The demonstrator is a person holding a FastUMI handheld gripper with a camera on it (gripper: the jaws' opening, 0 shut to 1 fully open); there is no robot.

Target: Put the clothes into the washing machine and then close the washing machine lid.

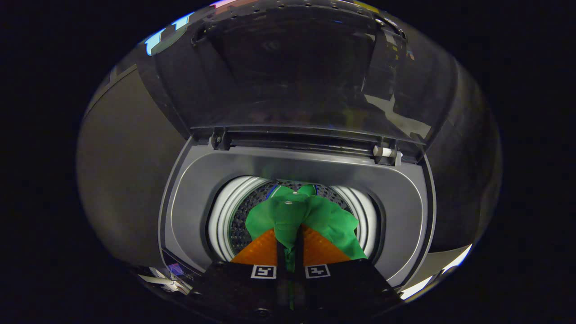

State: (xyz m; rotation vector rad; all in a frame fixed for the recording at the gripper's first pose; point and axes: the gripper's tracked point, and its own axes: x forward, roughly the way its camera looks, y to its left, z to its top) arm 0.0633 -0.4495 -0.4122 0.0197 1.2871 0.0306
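A green garment (294, 216) hangs from my gripper (290, 240), whose two fingers are pressed together on a fold of its cloth. The cloth drapes forward and to the right, over the mouth of the washing machine's drum (243, 216), whose perforated metal wall and white ring show around it. The garment sits over the drum opening, and I cannot tell how deep it reaches. The machine's transparent lid (292, 72) stands raised upright beyond the drum, held by its hinges (387, 153) at the back of the grey top panel (189, 202).
The grey top panel rings the drum opening on all sides. Dark booth walls stand left and right of the machine. A bright strip (432, 274) shows low on the right beside the machine's corner.
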